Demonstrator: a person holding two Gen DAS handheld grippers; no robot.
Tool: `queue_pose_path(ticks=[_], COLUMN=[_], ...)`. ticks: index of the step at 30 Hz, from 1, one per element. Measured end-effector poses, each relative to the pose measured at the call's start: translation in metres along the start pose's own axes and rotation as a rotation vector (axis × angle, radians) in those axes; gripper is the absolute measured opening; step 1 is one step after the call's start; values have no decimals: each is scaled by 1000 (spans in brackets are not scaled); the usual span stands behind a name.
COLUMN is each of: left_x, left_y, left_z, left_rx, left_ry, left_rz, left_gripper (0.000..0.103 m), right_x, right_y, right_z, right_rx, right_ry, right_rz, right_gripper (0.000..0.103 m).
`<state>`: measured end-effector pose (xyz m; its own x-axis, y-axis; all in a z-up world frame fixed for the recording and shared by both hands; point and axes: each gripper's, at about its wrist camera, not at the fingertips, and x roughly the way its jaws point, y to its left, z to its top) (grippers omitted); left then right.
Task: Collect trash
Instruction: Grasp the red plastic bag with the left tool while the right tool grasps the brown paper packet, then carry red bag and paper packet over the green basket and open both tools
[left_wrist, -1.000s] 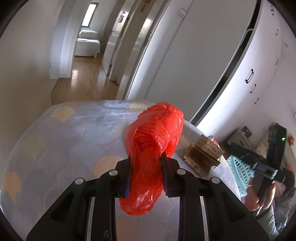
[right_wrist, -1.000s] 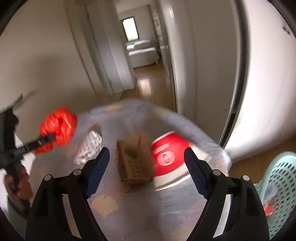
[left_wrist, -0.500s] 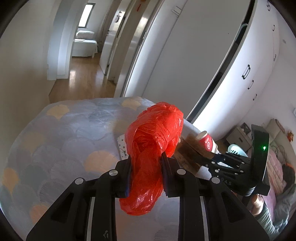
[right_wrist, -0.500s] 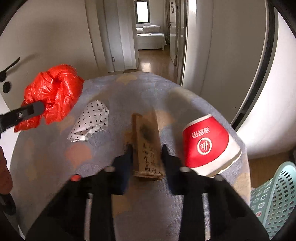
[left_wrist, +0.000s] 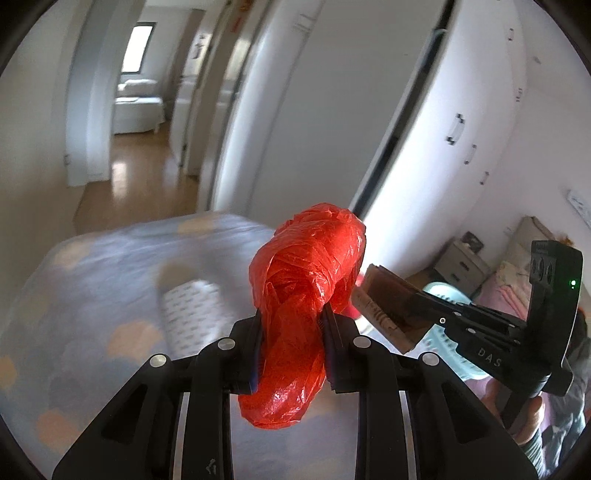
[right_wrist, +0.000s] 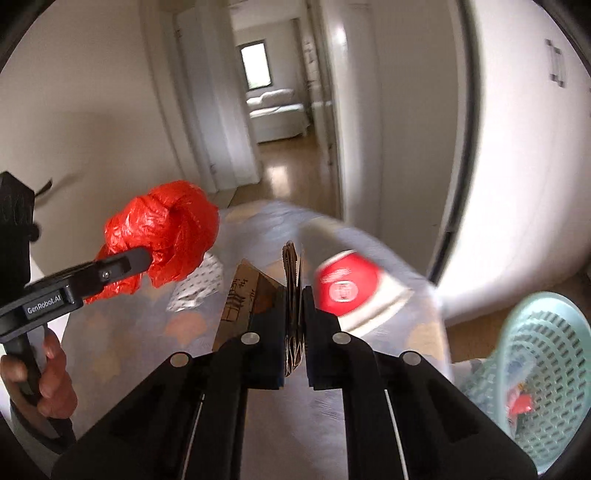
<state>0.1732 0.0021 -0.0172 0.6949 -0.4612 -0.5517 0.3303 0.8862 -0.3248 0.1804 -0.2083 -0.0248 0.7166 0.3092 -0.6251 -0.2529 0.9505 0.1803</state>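
Red plastic bag (left_wrist: 306, 295) clamped in left tongs (left_wrist: 291, 332); folded cardboard (right_wrist: 293, 295) clamped in right tongs (right_wrist: 293, 317).

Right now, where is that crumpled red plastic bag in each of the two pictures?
Left wrist view: red bag at centre, clamped in the left gripper.
Right wrist view: red bag at left, above the table.
Shared landmark: brown cardboard held by the right gripper.
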Motion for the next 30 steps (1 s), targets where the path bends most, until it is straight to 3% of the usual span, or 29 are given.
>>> queue_pose_path(ticks=[9,16,24,30], left_x=[41,87,145,189], left_y=[-83,-145,-207,-237], left_z=[11,4,-18,-36], left_rx=[118,161,214,244], left_ry=[28,87,200,310], left_rz=[-126,-177,-222,-268], left_gripper=[24,24,24,25], right_x=[-66,-104,-117,-119], right_y=[-76,-143,-225,-260], right_z=[-4,-21,-56,-79], right_rx=[137,291,518,619], right_ry=[-100,-153,-101,-63], right_rz=[-138,-299,-450,-507], right_gripper=[6,6,6,6])
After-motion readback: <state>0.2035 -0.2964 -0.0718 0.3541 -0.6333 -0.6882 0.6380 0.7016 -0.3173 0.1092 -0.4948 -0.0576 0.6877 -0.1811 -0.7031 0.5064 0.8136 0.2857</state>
